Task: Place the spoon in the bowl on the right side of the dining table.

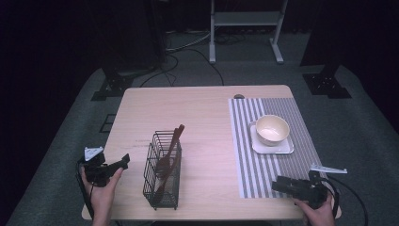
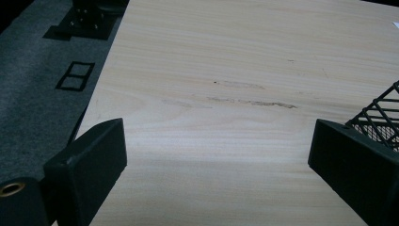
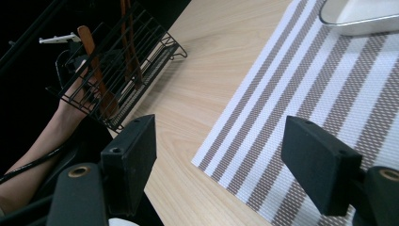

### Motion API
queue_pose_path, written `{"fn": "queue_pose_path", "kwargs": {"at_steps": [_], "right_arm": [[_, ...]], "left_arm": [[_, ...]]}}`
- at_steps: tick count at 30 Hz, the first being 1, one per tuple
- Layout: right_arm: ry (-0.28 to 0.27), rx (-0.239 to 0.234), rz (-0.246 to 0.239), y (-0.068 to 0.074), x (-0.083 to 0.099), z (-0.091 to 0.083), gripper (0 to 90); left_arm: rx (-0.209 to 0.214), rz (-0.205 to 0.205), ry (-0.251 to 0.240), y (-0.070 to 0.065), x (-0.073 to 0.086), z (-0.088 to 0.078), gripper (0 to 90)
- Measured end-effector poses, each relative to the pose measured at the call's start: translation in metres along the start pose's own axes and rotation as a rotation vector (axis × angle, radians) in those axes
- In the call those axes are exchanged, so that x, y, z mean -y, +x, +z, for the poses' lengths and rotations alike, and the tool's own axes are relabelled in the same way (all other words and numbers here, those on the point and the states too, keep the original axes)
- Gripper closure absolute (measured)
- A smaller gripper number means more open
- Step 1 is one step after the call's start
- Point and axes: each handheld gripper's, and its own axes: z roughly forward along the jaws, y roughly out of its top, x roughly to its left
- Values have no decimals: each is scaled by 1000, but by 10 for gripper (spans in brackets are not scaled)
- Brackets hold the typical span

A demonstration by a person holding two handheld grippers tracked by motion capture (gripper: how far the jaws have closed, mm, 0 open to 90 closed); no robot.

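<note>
A black wire basket (image 1: 162,170) stands on the wooden table (image 1: 197,113) left of centre, holding wooden utensils (image 1: 169,153). My left gripper (image 1: 123,163) hovers at the table's left front edge, left of the basket, open and empty; the basket's corner (image 2: 379,115) shows beside its right jaw. A cream bowl (image 1: 271,129) rests on a white square plate (image 1: 273,147) on the striped placemat (image 1: 268,141). My right gripper (image 1: 277,184) sits low at the mat's front edge, open and empty, over mat (image 3: 320,84) and bare wood. The basket (image 3: 117,70) shows in the right gripper view too.
A small dark round thing (image 1: 239,96) lies at the table's far edge by the mat. Beyond the table, stand bases (image 1: 110,87) and cables lie on grey carpet, and a white frame (image 1: 244,28) stands at the back. Bare wood spans the table's far left half.
</note>
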Motion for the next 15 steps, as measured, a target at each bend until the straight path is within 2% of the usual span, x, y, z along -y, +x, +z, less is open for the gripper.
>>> {"fn": "queue_pose_path", "kwargs": {"at_steps": [8,10,15], "right_arm": [[19,-28,5,9,-6,8,259],[22,-50,3,14,-10,11,258],[56,-54,-15,24,-17,21,259]], "left_arm": [[7,10,3,-2,0,1,38],[9,8,1,-2,0,2,38],[7,-8,5,-1,0,2,39]]}}
